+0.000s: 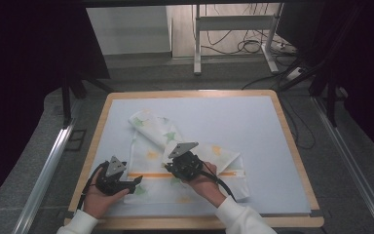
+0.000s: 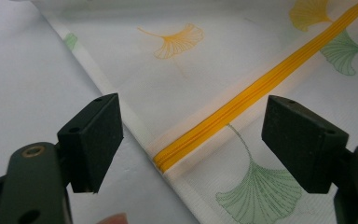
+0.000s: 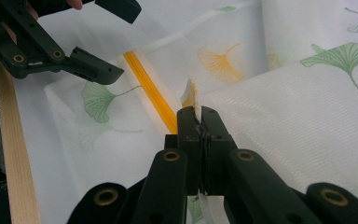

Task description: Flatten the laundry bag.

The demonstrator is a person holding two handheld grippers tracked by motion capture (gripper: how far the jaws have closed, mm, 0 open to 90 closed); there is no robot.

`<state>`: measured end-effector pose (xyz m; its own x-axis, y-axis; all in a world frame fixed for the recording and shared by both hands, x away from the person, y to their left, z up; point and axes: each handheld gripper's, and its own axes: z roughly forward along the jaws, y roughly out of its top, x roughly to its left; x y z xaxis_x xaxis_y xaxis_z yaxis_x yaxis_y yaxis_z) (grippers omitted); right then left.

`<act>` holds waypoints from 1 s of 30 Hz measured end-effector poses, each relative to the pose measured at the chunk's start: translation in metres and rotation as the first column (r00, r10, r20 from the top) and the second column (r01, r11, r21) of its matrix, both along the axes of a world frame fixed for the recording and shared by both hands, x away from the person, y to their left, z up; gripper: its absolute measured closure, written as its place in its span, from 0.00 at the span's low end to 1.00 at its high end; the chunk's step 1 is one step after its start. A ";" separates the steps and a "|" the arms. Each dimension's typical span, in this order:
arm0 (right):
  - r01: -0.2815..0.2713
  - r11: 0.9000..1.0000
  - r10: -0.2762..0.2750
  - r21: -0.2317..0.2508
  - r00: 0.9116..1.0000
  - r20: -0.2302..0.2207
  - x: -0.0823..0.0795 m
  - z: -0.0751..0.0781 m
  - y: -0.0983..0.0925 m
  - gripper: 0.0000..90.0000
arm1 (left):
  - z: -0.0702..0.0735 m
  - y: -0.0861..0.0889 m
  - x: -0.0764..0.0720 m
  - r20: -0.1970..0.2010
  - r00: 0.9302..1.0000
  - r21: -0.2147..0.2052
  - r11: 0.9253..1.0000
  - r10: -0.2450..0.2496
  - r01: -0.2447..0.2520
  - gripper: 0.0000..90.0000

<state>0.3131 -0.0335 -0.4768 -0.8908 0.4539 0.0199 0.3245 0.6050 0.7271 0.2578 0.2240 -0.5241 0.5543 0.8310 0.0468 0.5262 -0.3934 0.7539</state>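
**A leafy cloth on a pale blue desk**

A thin white cloth with green and orange fan-shaped leaves and a bright orange stripe [image 1: 185, 168] lies on the near half of the desk, a bit left of the middle. Its far corner is folded over toward the back left. The orange stripe [image 2: 256, 88] runs across the cloth and ends at its left edge.

The right gripper [image 3: 198, 114] has its fingers pressed together, pinching a small fold of the cloth and holding it up off the rest. In the high view this gripper [image 1: 175, 168] sits over the middle of the cloth. The left gripper [image 2: 193, 140] has its fingers spread wide, with the end of the stripe and the cloth's left edge between them. The fingers do not touch the cloth. In the high view it [image 1: 135, 183] is at the cloth's left edge.

The desk [image 1: 253, 122] has a smooth pale blue top with a light wooden rim [image 1: 93, 141]. Most of the top is bare.

Around the desk is grey floor [image 1: 141, 73]. A silver metal rail [image 1: 46, 170] runs along each side. At the back stands a white metal frame [image 1: 233, 22], with black cables [image 1: 253, 46] lying on the floor near it. The far left and right of the room are dark.
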 end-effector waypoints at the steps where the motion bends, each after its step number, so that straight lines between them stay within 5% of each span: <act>1: -0.001 1.000 0.001 0.002 1.000 0.000 0.000 0.001 -0.001 0.98 | 0.000 0.000 0.000 0.000 1.000 0.000 1.000 0.000 0.000 0.23; 30: 0.090 0.993 -0.092 0.073 0.995 0.029 0.022 0.033 -0.050 0.98 | -0.001 0.000 0.000 0.005 1.000 0.009 1.000 0.001 -0.001 0.23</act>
